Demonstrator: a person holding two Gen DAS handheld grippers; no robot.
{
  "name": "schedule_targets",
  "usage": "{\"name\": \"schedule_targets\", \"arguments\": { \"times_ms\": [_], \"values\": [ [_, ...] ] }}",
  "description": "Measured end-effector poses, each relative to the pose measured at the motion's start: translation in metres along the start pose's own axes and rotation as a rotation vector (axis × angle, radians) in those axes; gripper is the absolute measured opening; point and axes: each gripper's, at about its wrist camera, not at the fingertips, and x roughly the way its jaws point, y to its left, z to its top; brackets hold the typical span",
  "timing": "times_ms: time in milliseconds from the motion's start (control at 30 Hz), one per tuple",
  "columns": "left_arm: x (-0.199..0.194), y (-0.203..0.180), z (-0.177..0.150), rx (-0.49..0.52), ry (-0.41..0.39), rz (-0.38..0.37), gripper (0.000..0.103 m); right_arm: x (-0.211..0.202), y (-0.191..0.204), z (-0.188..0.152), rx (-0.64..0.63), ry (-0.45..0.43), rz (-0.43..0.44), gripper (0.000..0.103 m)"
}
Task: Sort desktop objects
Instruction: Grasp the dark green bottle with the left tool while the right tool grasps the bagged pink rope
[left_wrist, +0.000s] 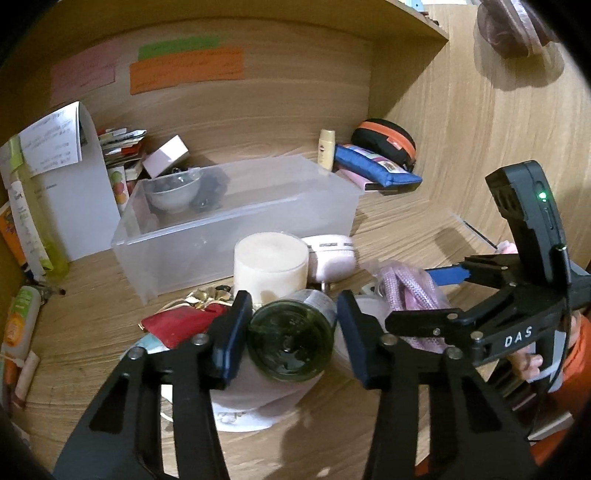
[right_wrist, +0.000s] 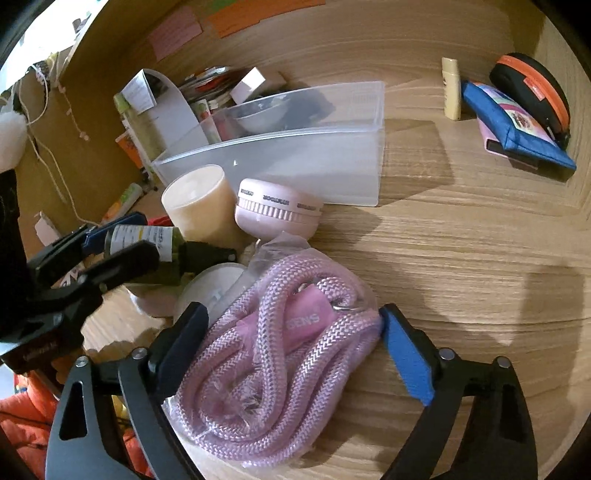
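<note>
1. Your left gripper has its fingers set apart on either side of a dark green glass bottle lying on its side on the bench; firm contact is not clear.
2. Your right gripper has its fingers spread around a bagged pink braided rope, touching its sides.
3. Just behind them stand a cream candle and a pink round gadget, in front of the clear plastic bin.

You're at a home study desk | wooden desk walled by an overhead shelf | sticky notes on the back panel | toiletry tubes, pouches, candle cluttered around
</note>
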Motion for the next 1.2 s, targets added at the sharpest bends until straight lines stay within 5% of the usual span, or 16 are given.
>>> {"name": "schedule_targets", "arguments": {
  "times_ms": [100,233,367,533,700,867,1100,1200],
  "values": [
    [0.000,0.002,0.000,-0.012,0.003,-0.006,0.046,-0.006,-0.007,0.001,-0.013,0.007,-0.037,0.089],
    [-0.004,0.005,0.000,-0.025,-0.010,-0.011,0.046,-0.012,-0.021,0.002,-0.058,0.023,-0.188,0.063],
    [-0.006,0.005,0.000,-0.040,-0.021,-0.008,0.046,-0.012,-0.037,0.004,-0.020,0.029,-0.200,0.065],
    [-0.012,0.006,0.005,-0.055,-0.046,-0.004,0.044,-0.008,-0.032,0.001,-0.051,0.017,-0.285,0.084],
    [-0.016,0.007,0.010,-0.069,-0.074,0.002,0.044,-0.003,-0.038,0.003,-0.008,0.049,-0.212,0.085],
    [-0.013,0.007,0.010,-0.079,-0.071,-0.001,0.044,0.001,-0.021,-0.002,-0.082,0.062,-0.226,0.083],
    [-0.017,0.009,0.016,-0.092,-0.099,0.005,0.043,-0.006,-0.017,0.003,-0.085,0.041,-0.215,0.053],
    [-0.020,0.010,0.023,-0.094,-0.117,0.007,0.043,-0.011,-0.016,0.006,-0.084,0.027,-0.228,0.050]
  ]
}}
